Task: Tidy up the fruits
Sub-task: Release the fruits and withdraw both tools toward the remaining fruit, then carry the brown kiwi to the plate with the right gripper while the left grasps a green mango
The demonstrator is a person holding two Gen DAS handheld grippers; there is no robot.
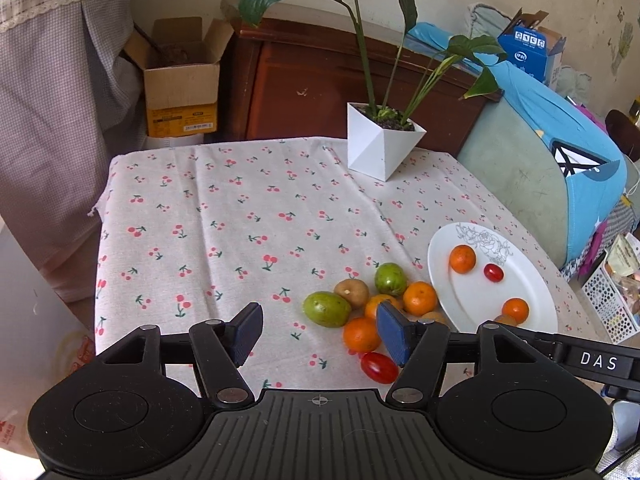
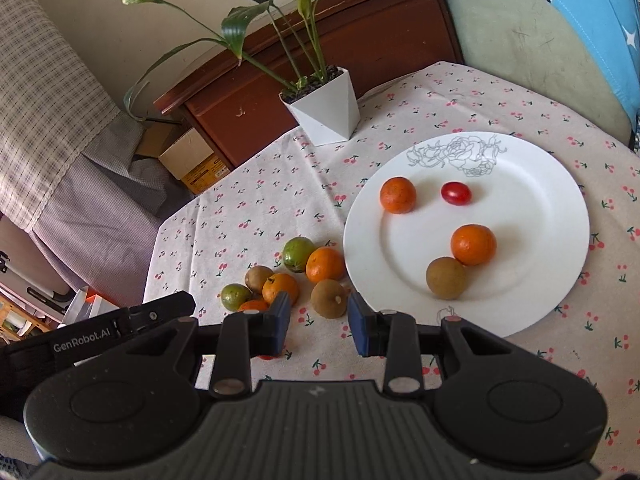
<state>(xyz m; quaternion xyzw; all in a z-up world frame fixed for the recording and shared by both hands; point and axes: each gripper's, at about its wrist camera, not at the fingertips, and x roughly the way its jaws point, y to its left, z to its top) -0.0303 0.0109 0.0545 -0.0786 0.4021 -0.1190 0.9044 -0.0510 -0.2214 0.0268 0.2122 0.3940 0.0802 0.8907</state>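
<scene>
Nearest the left gripper (image 1: pixel 320 334), a red tomato (image 1: pixel 379 367) lies on the cloth (image 1: pixel 224 216) just inside its right-hand pad, long axis running across the gap. The jaws are spread with nothing between the pads.

The right gripper (image 2: pixel 319 326) has its jaws parted more narrowly, and they too hold nothing. A brown fruit (image 2: pixel 329 298) sits just ahead of that gap, a little left of its middle and close beside the plate (image 2: pixel 552 184). It looks near-round, with no long axis to line up with. Judging by this, the right hand is the nearer one for that fruit, and the left for the tomato.

Beyond the pads lies the loose pile on the cloth, ahead and to the right of the left jaws, ahead and to the left of the right jaws. Counting both views, it holds three oranges (image 2: pixel 325 265), two green fruits (image 2: pixel 299 255), two brown ones and the one tomato. An eighth or ninth piece could be hidden behind the pads.

Further on, the plate carries four pieces: two oranges, one brown fruit (image 2: pixel 446 278) and one tomato (image 2: pixel 456 193). Farthest back stands a potted plant (image 2: pixel 326 108).
</scene>
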